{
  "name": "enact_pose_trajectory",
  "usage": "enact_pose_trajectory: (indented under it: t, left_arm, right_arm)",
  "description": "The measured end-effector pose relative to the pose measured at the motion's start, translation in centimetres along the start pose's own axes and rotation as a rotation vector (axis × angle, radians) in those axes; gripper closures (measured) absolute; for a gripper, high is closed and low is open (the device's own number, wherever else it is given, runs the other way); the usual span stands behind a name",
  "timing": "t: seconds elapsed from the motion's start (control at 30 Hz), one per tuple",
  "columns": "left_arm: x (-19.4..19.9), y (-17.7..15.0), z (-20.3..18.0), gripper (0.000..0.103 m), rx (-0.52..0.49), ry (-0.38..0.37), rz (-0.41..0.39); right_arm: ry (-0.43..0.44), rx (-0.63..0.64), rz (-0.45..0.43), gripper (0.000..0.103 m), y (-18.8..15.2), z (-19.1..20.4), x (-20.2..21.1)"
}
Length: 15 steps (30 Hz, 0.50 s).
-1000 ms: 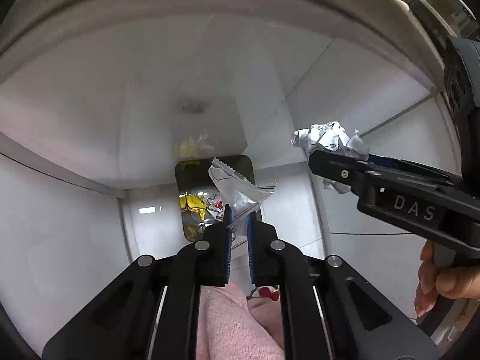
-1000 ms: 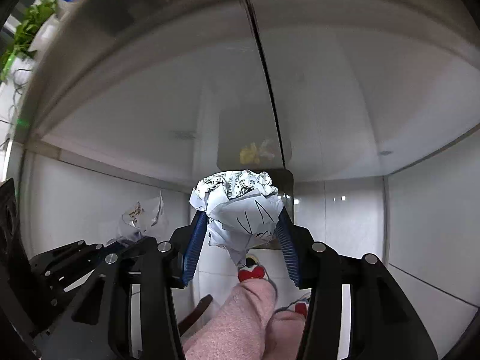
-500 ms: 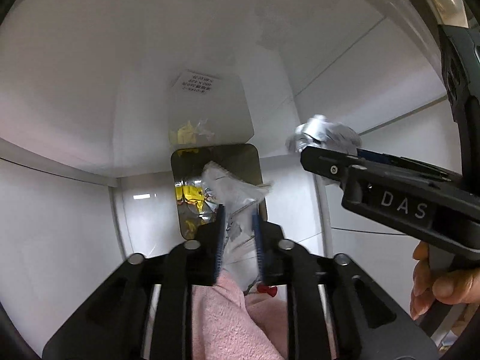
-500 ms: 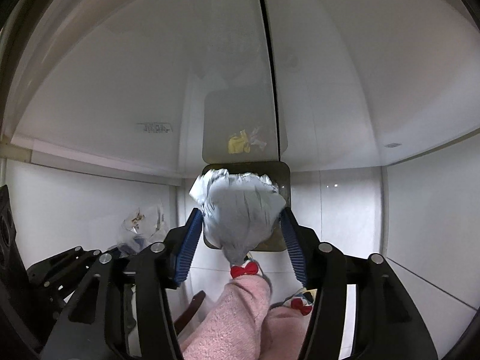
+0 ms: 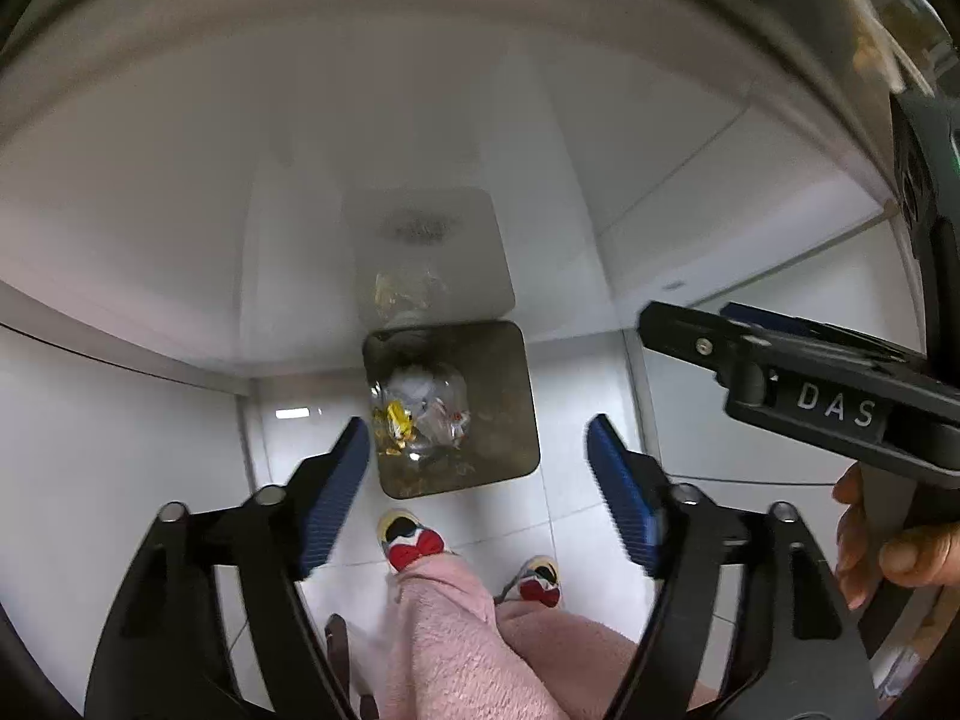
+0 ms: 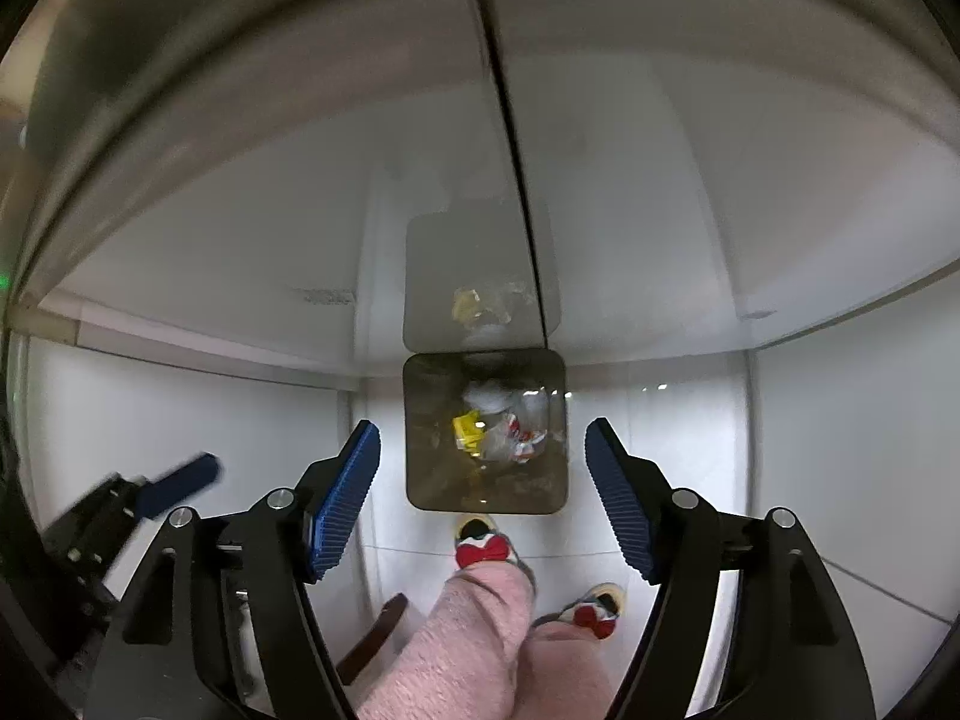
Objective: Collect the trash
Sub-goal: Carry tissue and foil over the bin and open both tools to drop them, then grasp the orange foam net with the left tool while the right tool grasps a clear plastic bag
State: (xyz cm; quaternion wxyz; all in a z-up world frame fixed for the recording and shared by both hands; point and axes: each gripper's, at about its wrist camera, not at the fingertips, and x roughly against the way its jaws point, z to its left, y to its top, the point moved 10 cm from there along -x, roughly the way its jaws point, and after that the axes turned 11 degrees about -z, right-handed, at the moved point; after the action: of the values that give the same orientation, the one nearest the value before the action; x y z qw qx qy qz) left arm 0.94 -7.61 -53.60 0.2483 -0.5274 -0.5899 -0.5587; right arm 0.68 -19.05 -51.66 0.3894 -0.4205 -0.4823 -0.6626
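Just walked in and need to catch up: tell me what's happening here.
A person is collecting trash with a handheld claw in each hand, both held above a dark bin on the white floor. The left claw and right claw are opening and have nothing between their fingers. Crumpled wrappers lie at the bottom of the bin.

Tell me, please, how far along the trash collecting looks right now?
Done: wrappers lie inside the bin on the floor. In hand: nothing; the left hand-held gripper and right hand-held gripper are over the bin, jaws opening with nothing between them. Left: no loose trash shows in either view.
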Motion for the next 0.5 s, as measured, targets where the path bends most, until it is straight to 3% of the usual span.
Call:
enact_pose_trajectory:
  t: [0.07, 0.2, 0.27, 0.5]
  left_arm:
    - [1.4, 0.7, 0.0, 0.022, 0.003, 0.008, -0.023]
    - [5.3, 2.7, 0.3, 0.014, 0.012, 0.026, -0.088]
    - [6.7, 3.6, 0.1, 0.013, 0.016, 0.023, -0.108]
    - [12.3, 8.9, -1.6, 0.013, -0.062, 0.046, -0.211]
  right_arm:
    - [-0.009, 0.01, -0.021, 0.018, 0.7, -0.3, 1.7]
    - [0.011, 0.015, -0.084, 0.016, 2.5, -0.7, 5.7]
    - [0.007, 0.011, -0.127, 0.011, 3.7, -1.1, 7.9]
    - [-0.006, -0.039, -0.297, 0.011, 9.0, -2.2, 15.0]
